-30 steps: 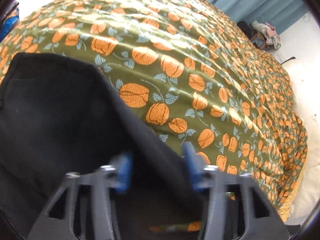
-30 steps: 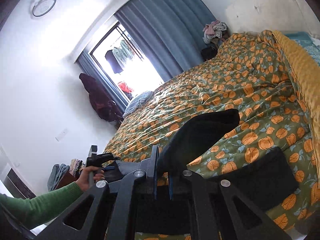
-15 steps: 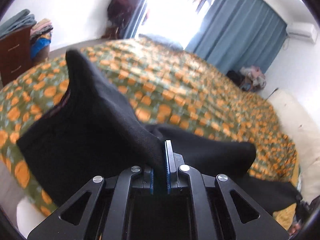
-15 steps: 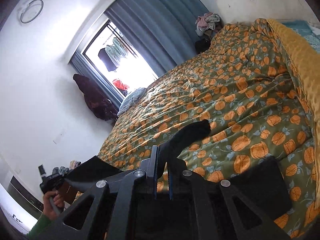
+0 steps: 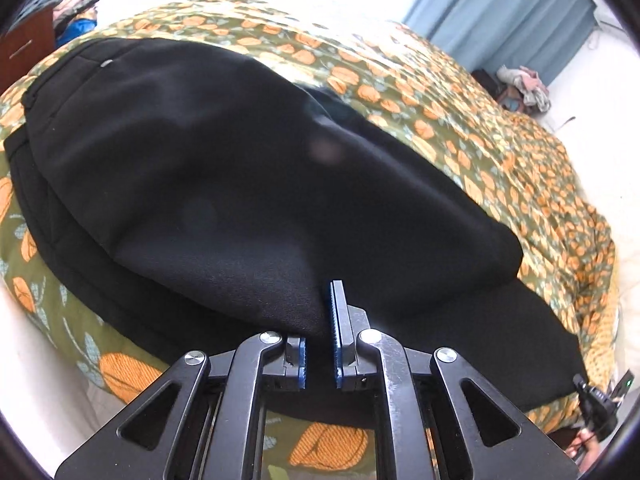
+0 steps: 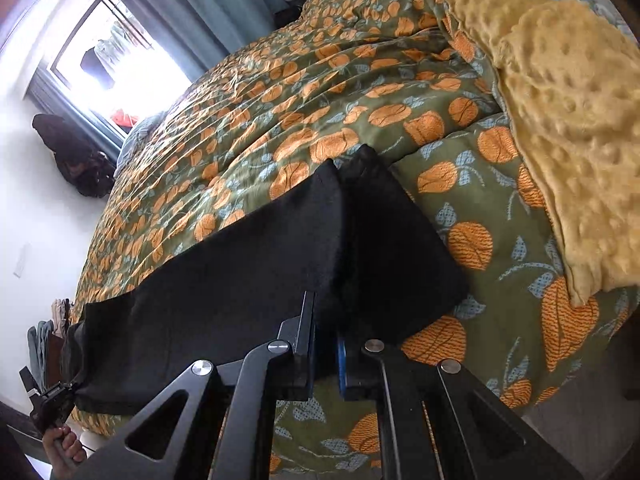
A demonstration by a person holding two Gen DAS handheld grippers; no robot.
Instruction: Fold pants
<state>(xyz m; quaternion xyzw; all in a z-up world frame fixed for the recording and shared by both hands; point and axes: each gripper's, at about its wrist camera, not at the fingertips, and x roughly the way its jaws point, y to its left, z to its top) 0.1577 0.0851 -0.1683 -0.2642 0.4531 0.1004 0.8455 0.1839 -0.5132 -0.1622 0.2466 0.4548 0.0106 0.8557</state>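
The black pants (image 5: 224,168) lie on the bed with one layer doubled over another, the waistband at the upper left. My left gripper (image 5: 320,320) is shut on a fold of that black cloth at the near edge. In the right wrist view the pants (image 6: 248,264) stretch in a long band from left to right. My right gripper (image 6: 326,322) is shut on their near edge, where the cloth rises into a ridge. Each view catches the other gripper at its edge: the right gripper (image 5: 600,404) and the left gripper (image 6: 52,400), held by a hand (image 6: 64,448).
A green quilt (image 6: 280,92) printed with orange fruit covers the bed. A bumpy yellow blanket (image 6: 560,120) lies along its right side. Blue curtains (image 5: 500,4), a clothes pile (image 5: 524,84) and a wooden dresser (image 5: 20,48) stand around the bed.
Both grippers carried the gripped cloth across and downward. The raised pants leg, held up in the air before, now drapes low over the lower layer. The right wrist view tipped toward the bed.
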